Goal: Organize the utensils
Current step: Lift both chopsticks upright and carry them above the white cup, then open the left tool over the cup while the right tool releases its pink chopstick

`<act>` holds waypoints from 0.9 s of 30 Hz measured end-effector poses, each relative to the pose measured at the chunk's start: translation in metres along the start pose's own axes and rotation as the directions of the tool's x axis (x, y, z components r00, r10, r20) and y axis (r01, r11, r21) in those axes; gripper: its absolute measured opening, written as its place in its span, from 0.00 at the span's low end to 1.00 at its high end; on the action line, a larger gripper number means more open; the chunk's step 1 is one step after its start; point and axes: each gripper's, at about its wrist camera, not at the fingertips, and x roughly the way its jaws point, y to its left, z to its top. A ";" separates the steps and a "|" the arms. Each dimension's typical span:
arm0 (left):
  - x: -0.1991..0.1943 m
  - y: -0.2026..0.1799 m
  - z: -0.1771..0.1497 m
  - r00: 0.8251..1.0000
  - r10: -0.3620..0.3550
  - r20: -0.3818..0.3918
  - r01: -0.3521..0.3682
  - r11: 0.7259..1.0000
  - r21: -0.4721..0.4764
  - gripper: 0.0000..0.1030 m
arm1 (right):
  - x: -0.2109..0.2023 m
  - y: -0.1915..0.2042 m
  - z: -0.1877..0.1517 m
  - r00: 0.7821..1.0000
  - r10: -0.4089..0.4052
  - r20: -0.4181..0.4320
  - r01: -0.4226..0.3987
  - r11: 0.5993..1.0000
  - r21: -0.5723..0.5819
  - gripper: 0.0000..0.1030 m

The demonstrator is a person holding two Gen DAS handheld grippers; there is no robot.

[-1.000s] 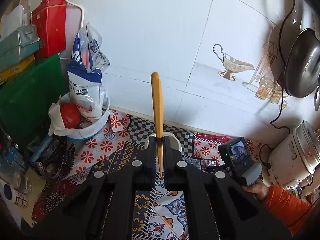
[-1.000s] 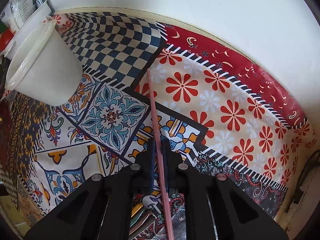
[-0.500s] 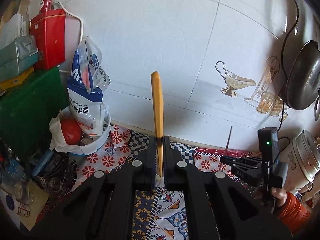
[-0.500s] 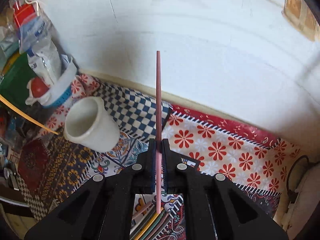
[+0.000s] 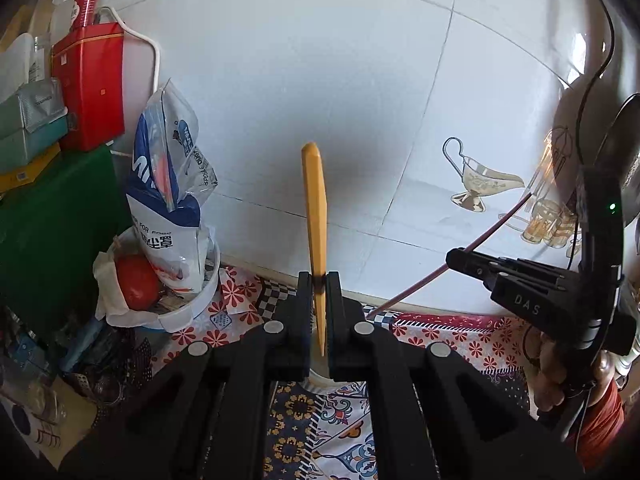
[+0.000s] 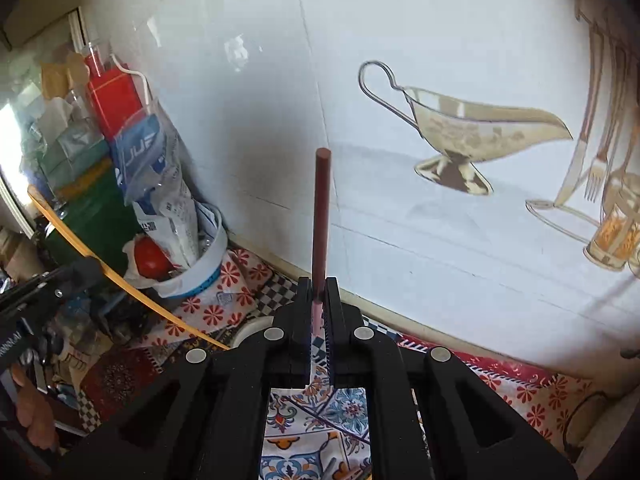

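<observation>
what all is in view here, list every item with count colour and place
yellow chopstick: 1, yellow, clamped in left hand-held gripper
dark red chopstick: 1, dark red, clamped in right hand-held gripper
white cup: 1, white, on mat, mostly hidden behind grippers
patterned mat: 1, multicolour, covering counter
white tub: 1, white, left by wall
tomato: 1, red, inside tub
plastic bag: 1, blue and white, standing in tub
red box: 1, red, far left
left hand-held gripper: 1, black
right hand-held gripper: 1, black
</observation>
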 end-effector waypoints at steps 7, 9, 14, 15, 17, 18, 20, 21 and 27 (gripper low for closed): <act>0.034 0.001 -0.008 0.997 0.010 -0.073 -0.009 1.000 0.011 0.04 | 0.015 0.019 -0.004 0.997 0.066 -0.052 -0.067 0.997 -0.025 0.05; 0.045 0.001 -0.012 0.995 0.010 -0.102 -0.009 1.000 0.011 0.04 | 0.025 0.022 -0.009 0.994 0.069 -0.086 -0.072 0.997 -0.031 0.05; 0.066 0.004 -0.024 0.986 0.007 -0.167 -0.008 1.000 -0.004 0.04 | 0.049 0.023 -0.026 0.985 0.053 -0.167 -0.061 0.997 -0.041 0.05; 0.070 0.005 -0.025 0.984 0.005 -0.179 -0.006 1.000 -0.010 0.04 | 0.054 0.022 -0.028 0.982 0.049 -0.180 -0.057 0.998 -0.039 0.05; 0.075 0.006 -0.029 0.979 0.002 -0.203 -0.006 1.000 -0.019 0.04 | 0.061 0.020 -0.032 0.975 0.062 -0.213 -0.070 0.997 -0.028 0.05; 0.078 0.006 -0.030 0.977 0.001 -0.214 -0.006 1.000 -0.022 0.04 | 0.064 0.019 -0.033 0.972 0.065 -0.224 -0.072 0.997 -0.022 0.05; 0.081 0.006 -0.032 0.972 -0.005 -0.234 -0.001 1.000 -0.028 0.04 | 0.067 0.019 -0.037 0.970 0.054 -0.238 -0.064 0.997 -0.032 0.05; 0.082 0.006 -0.033 0.971 -0.007 -0.241 0.000 1.000 -0.028 0.04 | 0.068 0.021 -0.038 0.970 0.040 -0.240 -0.053 0.998 -0.045 0.05; 0.074 -0.002 -0.031 0.971 -0.006 -0.239 0.007 1.000 0.002 0.04 | 0.058 0.026 -0.039 0.968 0.029 -0.249 -0.051 0.995 -0.083 0.06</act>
